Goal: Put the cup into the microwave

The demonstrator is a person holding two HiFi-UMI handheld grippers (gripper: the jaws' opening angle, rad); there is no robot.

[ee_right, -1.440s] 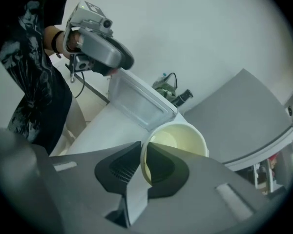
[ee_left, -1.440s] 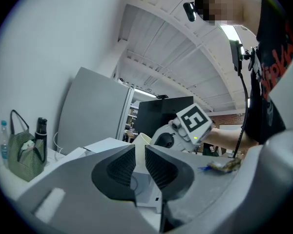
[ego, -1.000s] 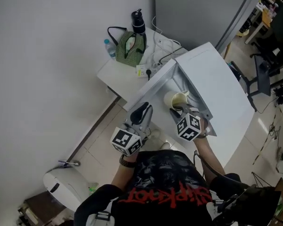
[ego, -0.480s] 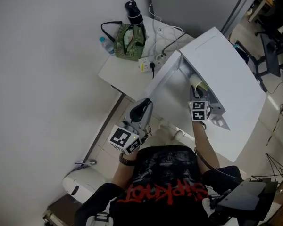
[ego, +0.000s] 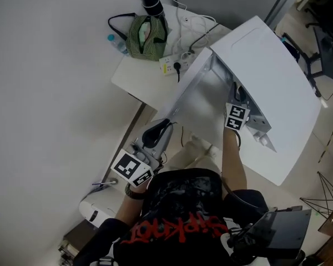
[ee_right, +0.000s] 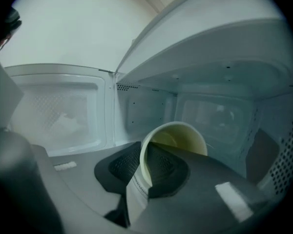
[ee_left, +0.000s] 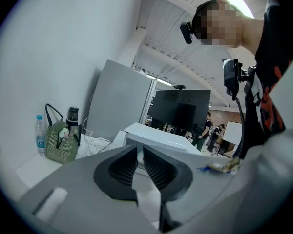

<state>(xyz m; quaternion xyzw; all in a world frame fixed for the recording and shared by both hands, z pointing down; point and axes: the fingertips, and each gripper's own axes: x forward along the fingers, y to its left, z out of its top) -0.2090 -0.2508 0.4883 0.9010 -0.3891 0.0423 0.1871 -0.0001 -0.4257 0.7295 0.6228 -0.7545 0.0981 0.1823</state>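
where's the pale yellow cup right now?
Right gripper view: the pale yellow cup is pinched by its wall in the right gripper, inside the open cavity of the white microwave, with the open door at the picture's left.

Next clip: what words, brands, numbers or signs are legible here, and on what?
"Slipknot": red letters on the person's black shirt, upside down in the head view.
Print on the side of the cup: too small to read.
Label on the water bottle: too small to read.
Black-and-white patterns only, no letters, on the marker cubes.
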